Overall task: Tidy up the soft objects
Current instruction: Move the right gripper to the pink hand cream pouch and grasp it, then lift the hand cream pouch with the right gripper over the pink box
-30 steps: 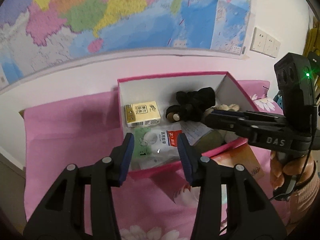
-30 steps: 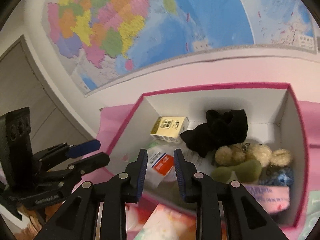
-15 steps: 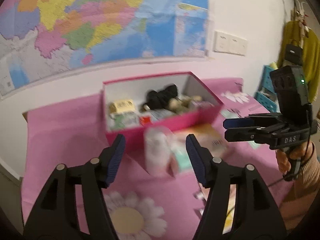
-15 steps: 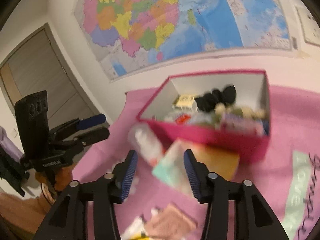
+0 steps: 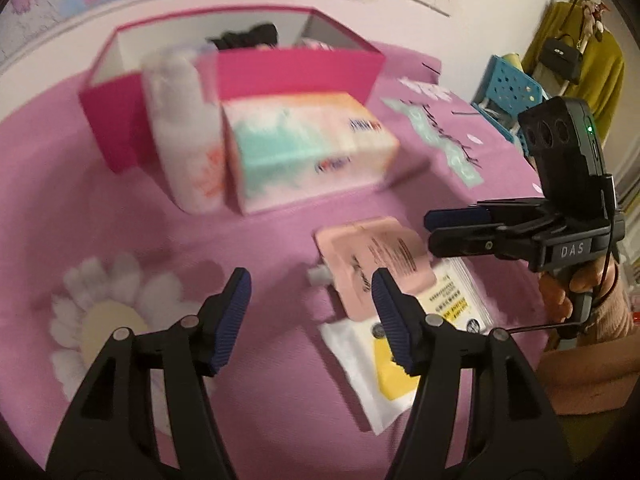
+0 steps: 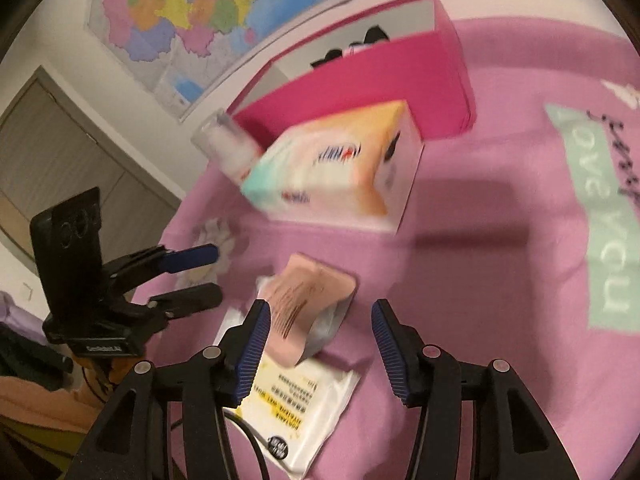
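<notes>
Pink cloth (image 5: 280,420) under a wall map (image 6: 192,12), both claws empty over the loose packets.

My left claw (image 5: 310,318) and right claw (image 6: 318,346) stand apart, gripping nothing. The pink pouch (image 6: 308,304) lies just ahead, between my right fingers, on top of a white sachet (image 6: 296,408); the box (image 6: 360,76) sits beyond, behind the tissue pack (image 6: 332,172) and bottle (image 5: 184,136). I judge a pinch here may catch both packets or slide the pouch off, since they overlap. Motion blur hides the labels, and the box's front wall hides most of its contents.
</notes>
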`<state>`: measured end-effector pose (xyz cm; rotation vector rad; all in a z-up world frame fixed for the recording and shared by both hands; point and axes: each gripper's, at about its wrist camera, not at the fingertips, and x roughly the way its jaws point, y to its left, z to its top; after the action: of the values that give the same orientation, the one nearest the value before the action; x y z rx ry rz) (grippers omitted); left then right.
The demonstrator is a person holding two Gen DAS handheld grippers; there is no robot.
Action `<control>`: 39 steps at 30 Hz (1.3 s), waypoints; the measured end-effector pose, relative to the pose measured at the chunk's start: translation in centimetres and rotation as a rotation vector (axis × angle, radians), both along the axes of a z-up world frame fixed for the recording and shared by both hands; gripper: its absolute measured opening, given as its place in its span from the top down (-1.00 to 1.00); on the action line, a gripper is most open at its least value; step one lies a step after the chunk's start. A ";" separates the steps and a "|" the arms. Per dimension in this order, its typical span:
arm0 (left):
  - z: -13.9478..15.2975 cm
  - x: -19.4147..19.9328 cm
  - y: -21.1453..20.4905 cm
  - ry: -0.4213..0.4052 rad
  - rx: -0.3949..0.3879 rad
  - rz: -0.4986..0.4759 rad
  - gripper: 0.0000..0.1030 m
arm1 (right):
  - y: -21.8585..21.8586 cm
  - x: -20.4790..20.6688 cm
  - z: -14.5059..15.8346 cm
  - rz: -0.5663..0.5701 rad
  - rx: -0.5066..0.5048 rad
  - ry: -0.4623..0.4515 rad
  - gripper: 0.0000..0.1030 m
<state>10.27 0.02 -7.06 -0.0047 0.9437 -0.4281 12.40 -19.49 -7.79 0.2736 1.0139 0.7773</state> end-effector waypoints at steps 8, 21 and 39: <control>-1.4 0.3 -1.0 0.045 -0.017 -0.017 -0.24 | 1.3 0.3 -0.4 0.002 0.006 -0.007 0.03; -1.9 0.8 -2.0 0.078 -0.047 -0.030 0.01 | 1.0 -0.2 -1.1 -0.014 0.007 -0.015 0.43; -1.1 0.6 -3.2 0.021 0.022 -0.034 0.01 | 2.0 -1.1 -0.2 -0.004 -0.044 -0.072 0.49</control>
<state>10.89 -3.13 -8.11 0.0271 0.9708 -0.4501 11.32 -17.52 -8.03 0.2084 0.9616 0.7549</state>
